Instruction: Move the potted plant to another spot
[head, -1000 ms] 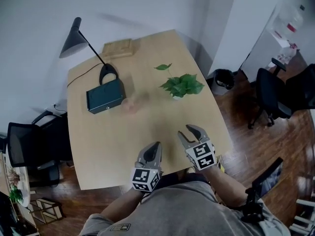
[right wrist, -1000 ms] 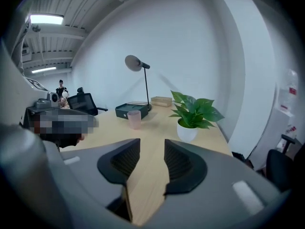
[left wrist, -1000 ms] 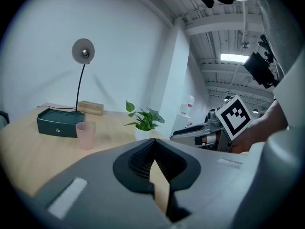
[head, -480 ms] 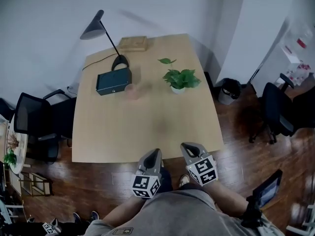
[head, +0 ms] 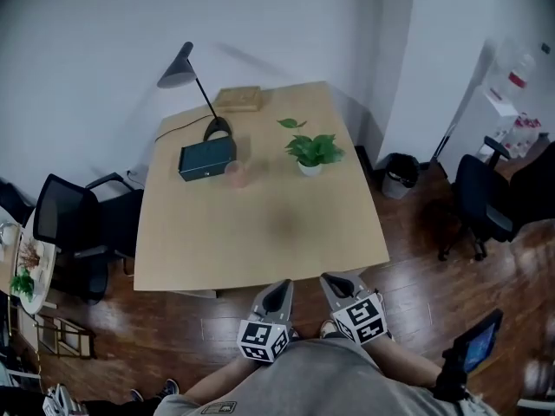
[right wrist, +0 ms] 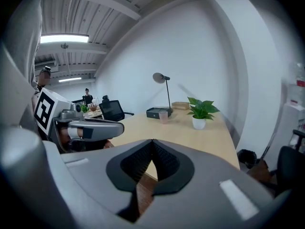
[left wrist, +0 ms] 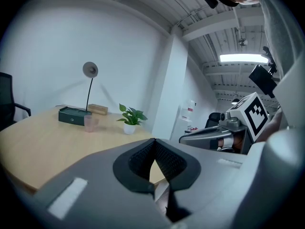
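There, potted plant near right table edge.

One plant; one lamp; one cup

The left gripper and the right gripper are held side by side, tilted slightly downward, their jaws pressed together with nothing clasped.

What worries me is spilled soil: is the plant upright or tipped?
Upright: the plant stands in its pot on the table, leaves up.
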`<state>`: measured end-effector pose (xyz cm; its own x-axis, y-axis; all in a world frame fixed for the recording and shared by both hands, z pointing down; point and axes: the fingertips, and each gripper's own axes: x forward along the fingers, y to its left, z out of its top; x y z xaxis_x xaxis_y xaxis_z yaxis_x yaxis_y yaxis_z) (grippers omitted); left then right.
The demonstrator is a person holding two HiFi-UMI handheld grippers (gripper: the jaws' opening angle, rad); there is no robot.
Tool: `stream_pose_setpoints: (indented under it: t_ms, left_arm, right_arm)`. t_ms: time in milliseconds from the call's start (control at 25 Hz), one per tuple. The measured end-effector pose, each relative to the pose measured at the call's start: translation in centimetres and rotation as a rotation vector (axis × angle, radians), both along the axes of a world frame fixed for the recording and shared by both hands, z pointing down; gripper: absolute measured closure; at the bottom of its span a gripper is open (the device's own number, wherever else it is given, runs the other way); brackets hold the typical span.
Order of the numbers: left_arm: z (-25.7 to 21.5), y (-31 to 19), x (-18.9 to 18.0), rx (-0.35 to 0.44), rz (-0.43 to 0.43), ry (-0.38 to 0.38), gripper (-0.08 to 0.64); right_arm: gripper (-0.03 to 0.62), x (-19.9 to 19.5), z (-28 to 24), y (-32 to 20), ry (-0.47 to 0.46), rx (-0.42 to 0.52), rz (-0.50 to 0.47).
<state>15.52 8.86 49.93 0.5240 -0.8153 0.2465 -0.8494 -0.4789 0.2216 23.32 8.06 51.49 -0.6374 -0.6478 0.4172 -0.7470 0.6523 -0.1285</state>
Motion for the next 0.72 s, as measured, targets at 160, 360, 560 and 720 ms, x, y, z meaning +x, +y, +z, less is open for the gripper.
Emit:
stream_pose_setpoints:
  t_ms: [160,360,560,720]
  left_arm:
    - [-0.8,0.8,0.0,-0.015,0.046,0.030,0.566]
    - [-0.9,1.1,-1.1,-0.034,0.054,0.051,0.566]
    - [-0.4,2.2,-1.3,-0.053,0.061,0.056,0.566]
    - [-0.3,2.6,-1.4,-0.063,0.061,0.064,0.566]
  right_arm:
    - [0.586,-0.8,-0.4,1.3,0.001,-0.007,0.019]
    - [0.586,-1.9,-0.6,2.1,0.015,-0.009,0.028]
    - [0.586,-1.9,-0.1,3.2,0.023,-0.032,0.031]
    - [0.586,-2.2,0.1,3.7,0.017,-0.047,0.025]
